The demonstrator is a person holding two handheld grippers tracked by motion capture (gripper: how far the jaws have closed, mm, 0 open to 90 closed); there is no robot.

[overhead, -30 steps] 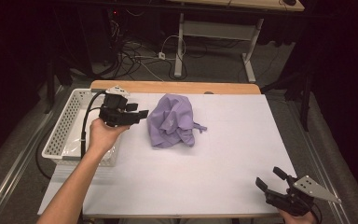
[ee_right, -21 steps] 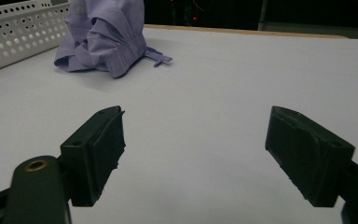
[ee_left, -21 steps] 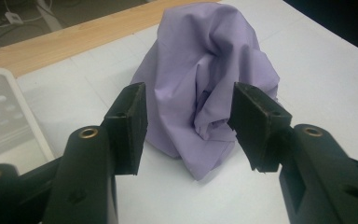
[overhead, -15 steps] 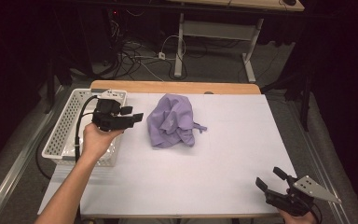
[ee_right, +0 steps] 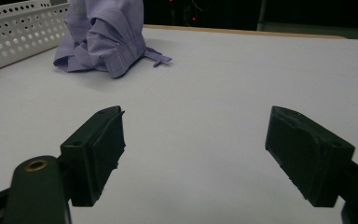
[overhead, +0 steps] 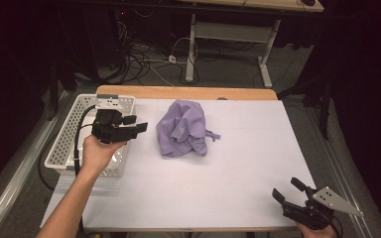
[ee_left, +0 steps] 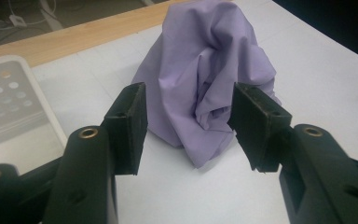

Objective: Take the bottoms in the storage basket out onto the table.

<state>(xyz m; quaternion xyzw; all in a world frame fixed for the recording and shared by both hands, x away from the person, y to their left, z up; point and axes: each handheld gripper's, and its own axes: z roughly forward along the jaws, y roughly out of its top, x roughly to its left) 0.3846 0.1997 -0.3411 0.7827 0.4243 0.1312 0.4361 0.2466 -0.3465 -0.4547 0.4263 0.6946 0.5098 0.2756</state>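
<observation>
A crumpled lilac garment lies in a heap on the white table, toward the back and left of centre. My left gripper hovers just left of it, near the basket, pointing right at the heap; its jaws stand apart with nothing between them. From the left gripper view the cloth rises beyond the pads, apart from them. My right gripper rests at the table's front right corner, open wide and holding nothing. Far off in the right gripper view the garment shows a cuff and a small tie.
A white perforated basket stands on the table's left edge, behind and under my left hand. A wooden strip runs along the far edge. Cables and desk legs crowd the dark floor beyond.
My left gripper has drawn back to the left, away from the garment and toward the basket. The right gripper and the cloth have kept still.
</observation>
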